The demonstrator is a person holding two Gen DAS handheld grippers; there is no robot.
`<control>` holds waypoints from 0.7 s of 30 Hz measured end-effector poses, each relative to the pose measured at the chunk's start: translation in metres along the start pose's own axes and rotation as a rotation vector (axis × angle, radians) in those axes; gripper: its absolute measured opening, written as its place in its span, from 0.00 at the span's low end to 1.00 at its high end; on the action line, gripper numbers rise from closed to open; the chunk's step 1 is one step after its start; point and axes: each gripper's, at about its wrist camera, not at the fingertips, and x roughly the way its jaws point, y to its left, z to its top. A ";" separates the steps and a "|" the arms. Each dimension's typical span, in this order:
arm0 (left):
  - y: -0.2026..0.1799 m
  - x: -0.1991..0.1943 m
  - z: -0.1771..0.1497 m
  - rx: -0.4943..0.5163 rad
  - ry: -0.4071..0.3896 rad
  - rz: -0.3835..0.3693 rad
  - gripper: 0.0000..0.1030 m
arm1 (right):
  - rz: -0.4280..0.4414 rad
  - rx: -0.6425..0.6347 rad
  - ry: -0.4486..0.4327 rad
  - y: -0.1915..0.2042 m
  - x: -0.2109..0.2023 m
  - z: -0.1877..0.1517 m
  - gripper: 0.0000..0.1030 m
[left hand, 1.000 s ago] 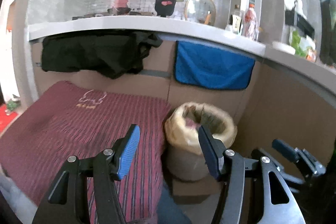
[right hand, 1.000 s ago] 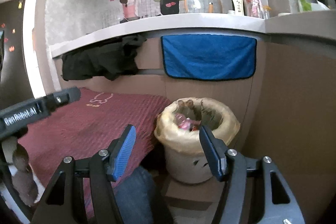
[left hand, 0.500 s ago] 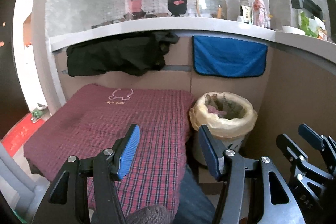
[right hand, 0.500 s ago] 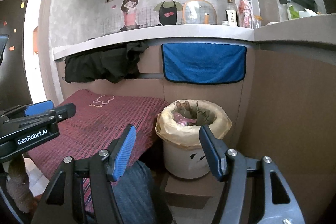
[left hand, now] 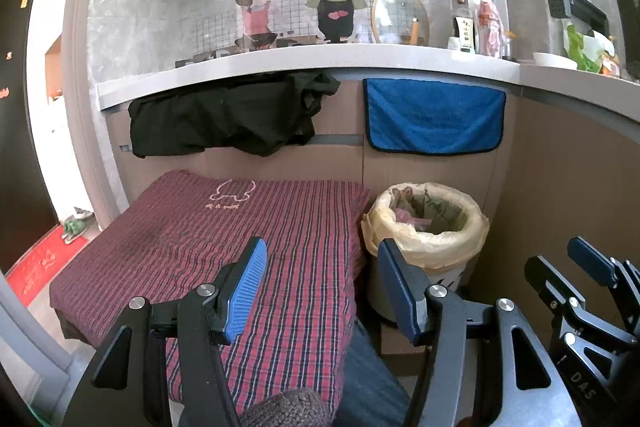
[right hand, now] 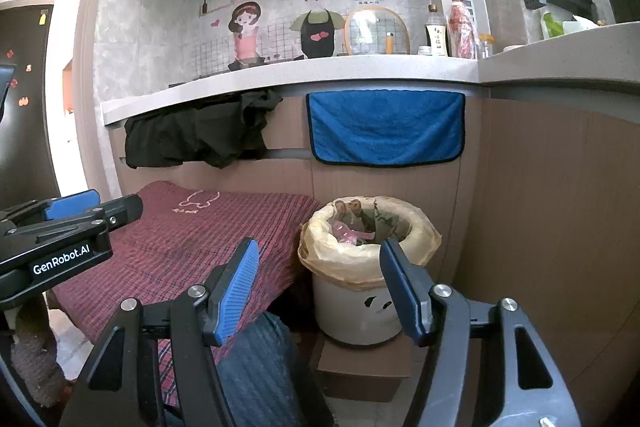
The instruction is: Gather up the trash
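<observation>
Beside the bin [right hand: 362, 283], on its left, we see the table under its red checked cloth [left hand: 224, 239], and nothing that reads as litter lies on the cloth in either view. The trash we can make out is already inside the bin: pink wrapping [right hand: 346, 231] and crumpled brownish and greenish scraps sit within the yellowish liner [left hand: 426, 231]. Over the last second both cameras have drawn back and upward from the bin; it filled more of the view then, and now it sits smaller, with more of the counter and wall above it showing. We judge that as a retreat from the bin, which would fit trash just dropped in, though equally a pause while looking for more. Our left gripper [left hand: 320, 287] has its fingers spread apart with nothing between them, hanging over the cloth edge nearest the bin; our right gripper [right hand: 318, 287] is likewise spread and empty, in front of the bin. Each gripper also shows at the edge of the other's view. Much is hard to tell: the bin's depth is hidden by its rim, the floor around the cardboard box under the bin [right hand: 360, 371] is cut off, and the near edge of the cloth is blocked by the grippers and a knee in dark fabric [right hand: 256, 367].
</observation>
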 end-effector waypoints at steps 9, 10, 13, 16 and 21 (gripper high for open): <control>0.000 0.000 0.000 0.000 -0.002 -0.002 0.57 | -0.003 0.000 0.001 0.002 -0.001 0.000 0.59; 0.000 0.000 0.000 -0.001 -0.002 -0.002 0.57 | -0.003 0.000 0.002 0.002 -0.001 0.000 0.59; 0.001 0.000 0.000 0.001 0.000 -0.003 0.57 | -0.006 0.000 0.002 0.003 -0.003 -0.001 0.59; 0.001 -0.001 0.000 0.000 0.000 -0.002 0.57 | -0.003 -0.004 0.004 0.006 -0.002 0.000 0.59; 0.002 0.000 0.000 0.000 0.001 -0.003 0.57 | 0.003 -0.007 0.007 0.009 0.001 0.001 0.59</control>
